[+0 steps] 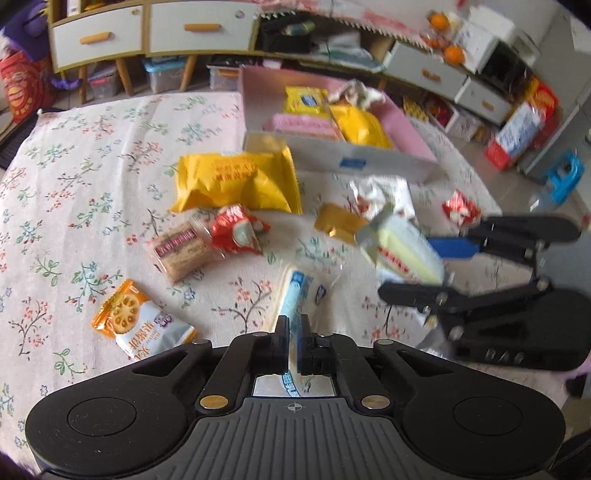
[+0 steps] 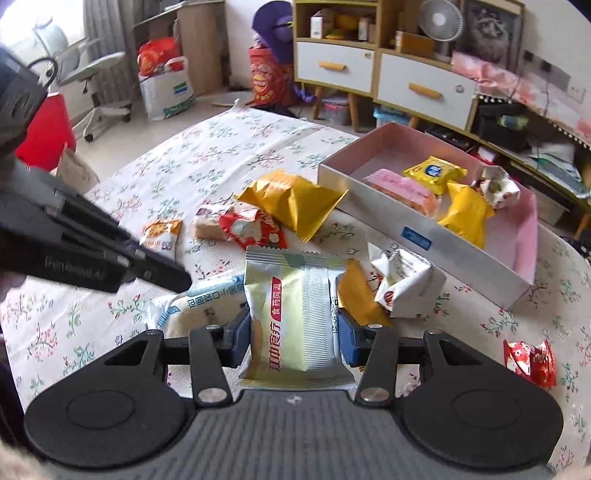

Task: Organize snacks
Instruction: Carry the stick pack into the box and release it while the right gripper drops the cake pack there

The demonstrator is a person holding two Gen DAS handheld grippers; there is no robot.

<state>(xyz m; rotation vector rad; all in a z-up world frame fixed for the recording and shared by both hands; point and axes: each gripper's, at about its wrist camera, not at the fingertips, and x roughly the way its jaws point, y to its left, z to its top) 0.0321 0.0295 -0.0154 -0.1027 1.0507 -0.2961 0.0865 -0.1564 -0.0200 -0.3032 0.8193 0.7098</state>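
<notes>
Right gripper (image 2: 293, 328) jaws clamp pale-green foil biscuit packet (image 2: 295, 314) mid-body | left gripper (image 1: 293, 345) jaws pinch blue-white plastic packet (image 1: 297, 291) | light, crinkly, slippery, crushable.

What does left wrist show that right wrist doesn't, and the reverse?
Only left wrist: the oranges on the far cabinet, the blue stool on the floor, and the left gripper shut on a thin blue-and-white packet.

Only right wrist: the desk fan on the shelf, the office chair, and the printed face of the pale green packet.

Both: the pink box with snacks inside, the big yellow bag, the red wrapper, and the right gripper shut on the pale green packet.
</notes>
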